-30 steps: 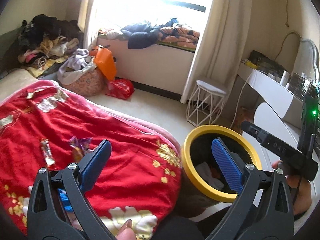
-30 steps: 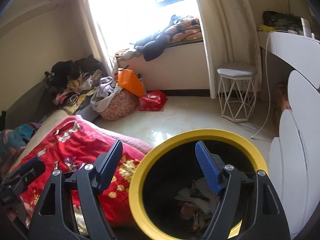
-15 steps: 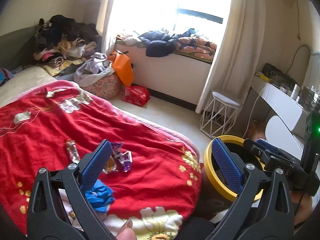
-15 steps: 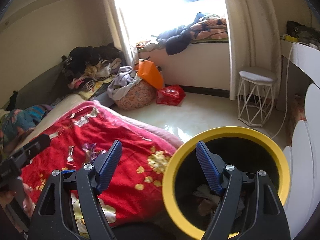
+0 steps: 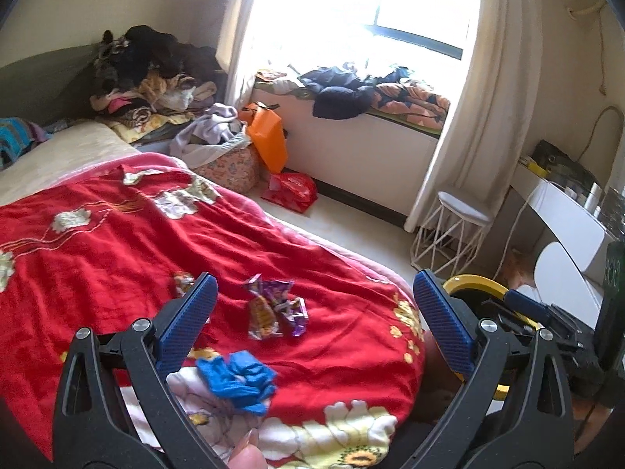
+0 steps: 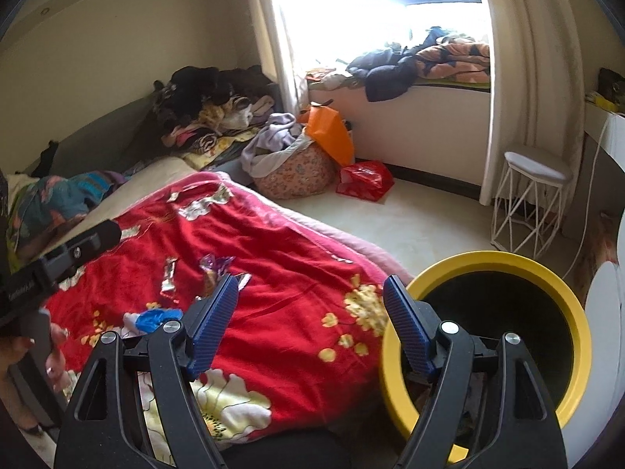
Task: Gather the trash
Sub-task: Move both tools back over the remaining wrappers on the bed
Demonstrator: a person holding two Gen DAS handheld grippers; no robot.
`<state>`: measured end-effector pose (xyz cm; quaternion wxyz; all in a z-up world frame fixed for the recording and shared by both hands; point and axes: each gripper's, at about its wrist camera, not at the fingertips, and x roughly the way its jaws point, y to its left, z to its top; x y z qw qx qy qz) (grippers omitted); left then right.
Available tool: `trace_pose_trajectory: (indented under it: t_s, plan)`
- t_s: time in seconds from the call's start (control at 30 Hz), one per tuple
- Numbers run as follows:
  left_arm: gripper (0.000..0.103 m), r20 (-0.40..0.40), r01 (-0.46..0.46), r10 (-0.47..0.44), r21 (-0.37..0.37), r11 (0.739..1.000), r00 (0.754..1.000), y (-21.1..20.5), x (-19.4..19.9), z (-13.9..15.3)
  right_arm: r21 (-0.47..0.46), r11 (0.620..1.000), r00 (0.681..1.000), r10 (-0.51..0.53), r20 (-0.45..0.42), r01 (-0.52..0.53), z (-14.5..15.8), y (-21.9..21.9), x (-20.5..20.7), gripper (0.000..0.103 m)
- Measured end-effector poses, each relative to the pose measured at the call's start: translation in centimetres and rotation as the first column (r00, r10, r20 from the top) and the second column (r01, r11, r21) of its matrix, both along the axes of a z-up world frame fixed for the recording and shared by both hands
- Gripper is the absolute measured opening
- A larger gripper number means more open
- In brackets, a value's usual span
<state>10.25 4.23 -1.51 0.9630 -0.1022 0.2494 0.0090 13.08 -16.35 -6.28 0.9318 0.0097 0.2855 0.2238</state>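
Left wrist view: the left claw (image 5: 312, 316) hangs over the bed (image 5: 97, 242) with its jaws wide apart and nothing between them. The trash lies on the red blanket, ahead of and below the pads. There is one purple wrapper bundle (image 5: 275, 308) between the fingertips' line of sight, one crumpled blue piece (image 5: 238, 379) nearer and slightly left, and one small wrapper (image 5: 183, 281) partly hidden behind the left pad. The bundle's long axis runs roughly away from the camera. The bin (image 5: 474, 287) sits off the bed's right edge.

Right wrist view: the right claw (image 6: 310, 328) is likewise open and empty, beside the bin (image 6: 394, 355) (its yellow rim nearly touching the right pad). Three pieces show here too: a silver strip (image 6: 168, 278), the bundle (image 6: 213, 267), the blue piece (image 6: 152, 318), all to the left. The left claw looks nearer the trash.
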Motion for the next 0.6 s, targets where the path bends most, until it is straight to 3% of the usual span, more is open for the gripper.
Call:
trace_pose_trajectory:
  t_s: [0.6]
  plan:
    - [0.092,-0.03,-0.106,0.106,-0.023,0.994,0.994,5.9,-1.4,-1.2,-0.056,0.989,0.991,0.132,-0.035,-0.134,-1.5,6.4,0.2,0.074]
